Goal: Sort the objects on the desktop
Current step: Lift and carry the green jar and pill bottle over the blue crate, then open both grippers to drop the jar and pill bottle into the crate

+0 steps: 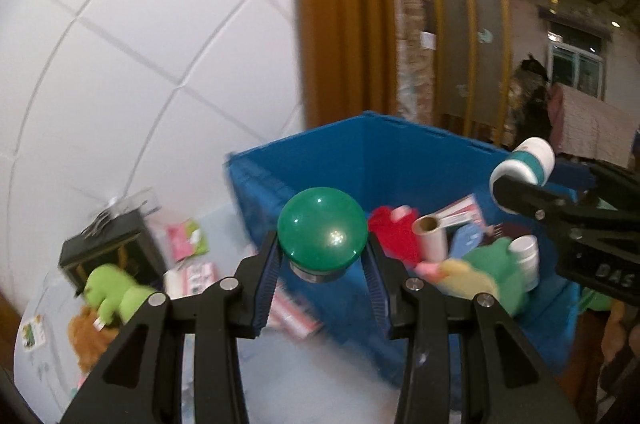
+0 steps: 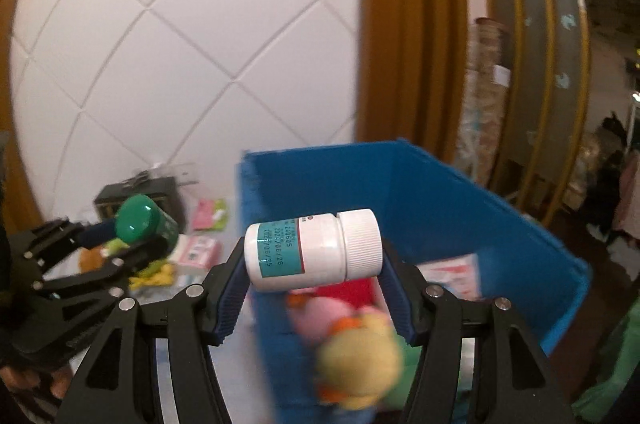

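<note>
Clamped in my left gripper (image 1: 322, 260) is a green-capped jar (image 1: 322, 229), body hidden; my right gripper (image 2: 314, 278) pinches a white bottle (image 2: 312, 250) sideways over the blurred blue bin (image 2: 460, 192).

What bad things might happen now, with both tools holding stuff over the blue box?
1. The white pill bottle lies sideways, pinched end to end in the right tool. It might slip out and miss the blue box.
2. The left tool grips a round, shiny green-capped bottle; smooth curves can squirt free.
3. Both tools are close together, so they could bump while dropping things onto the stuffed toys inside.
</note>
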